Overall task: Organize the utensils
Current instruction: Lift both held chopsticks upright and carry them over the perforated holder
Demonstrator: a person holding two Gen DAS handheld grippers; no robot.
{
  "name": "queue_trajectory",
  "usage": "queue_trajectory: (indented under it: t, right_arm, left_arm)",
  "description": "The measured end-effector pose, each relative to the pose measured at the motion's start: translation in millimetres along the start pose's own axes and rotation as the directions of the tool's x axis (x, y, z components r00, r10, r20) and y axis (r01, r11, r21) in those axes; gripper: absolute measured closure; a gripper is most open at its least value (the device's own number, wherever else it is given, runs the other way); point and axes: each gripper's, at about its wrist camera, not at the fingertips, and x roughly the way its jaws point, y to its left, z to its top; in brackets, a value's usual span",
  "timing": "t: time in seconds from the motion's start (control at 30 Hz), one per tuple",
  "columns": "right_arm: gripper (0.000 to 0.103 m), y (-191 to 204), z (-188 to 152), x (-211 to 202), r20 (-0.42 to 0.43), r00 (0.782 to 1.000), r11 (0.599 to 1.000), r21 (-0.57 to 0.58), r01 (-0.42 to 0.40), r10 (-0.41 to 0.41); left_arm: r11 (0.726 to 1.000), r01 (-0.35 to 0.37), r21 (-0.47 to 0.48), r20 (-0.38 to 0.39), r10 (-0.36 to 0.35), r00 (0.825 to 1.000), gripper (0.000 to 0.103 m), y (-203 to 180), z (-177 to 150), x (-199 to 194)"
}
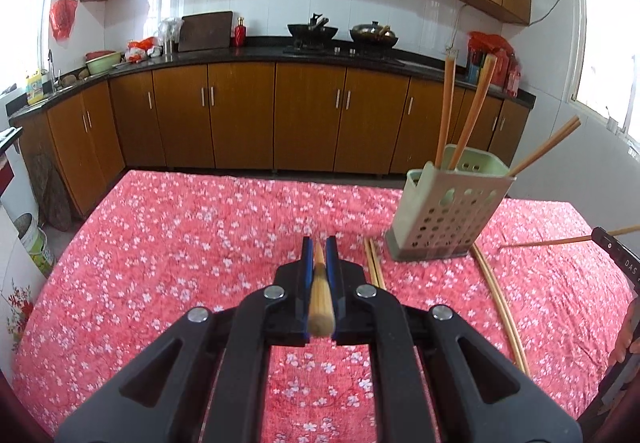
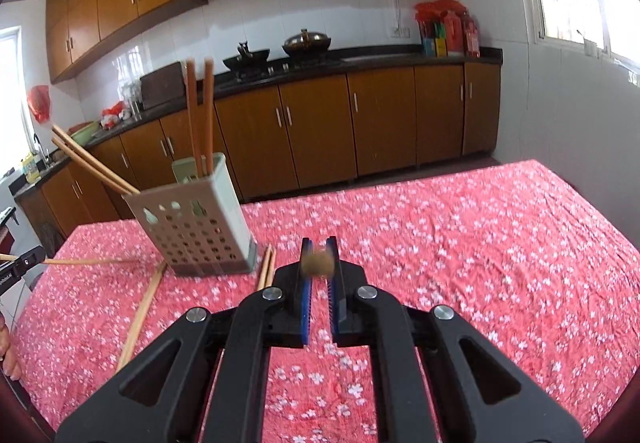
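1. While the left gripper (image 1: 319, 257) is held above the table (image 1: 180, 243), its jaws are closed on a pale wooden chopstick (image 1: 320, 299), which runs lengthwise between the blue pads with its blunt end towards the camera.
2. The right gripper (image 2: 319, 257) is seen with its jaws nearly closed, pinching a blurred brown chopstick end (image 2: 318, 263) between the tips.
3. A pale green perforated utensil holder (image 1: 444, 211) is stood on the red floral tablecloth, to the right in the left wrist view and to the left in the right wrist view.
4. Four brown chopsticks (image 1: 450, 103) are held in the holder: two near upright, two leaning outwards over the rim.
5. A pair of loose chopsticks (image 1: 374, 263) is laid on the cloth just beside the holder's base, and a longer pair (image 1: 500, 303) is laid on its other side.
6. Kitchen cabinets (image 1: 240, 115) and a dark countertop are seen beyond the table.
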Motion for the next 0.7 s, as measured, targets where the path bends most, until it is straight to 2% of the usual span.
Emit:
queue_trajectory:
  t: [0.33, 0.7]
  right_arm:
    - [0.095, 7, 20, -15, 0.068, 0.997, 0.999, -0.010, -0.036, 0.036]
    - [0.096, 15, 30, -25, 0.105, 0.993, 0.998, -0.019, -0.058, 0.060]
  left_arm:
    - [1.000, 0.013, 0.007, 0.070, -0.014, 0.997, 0.095, -7, 22, -21]
    - [0.999, 0.050, 0.012, 0.106, -0.051, 0.993, 0.096, -18, 35, -37]
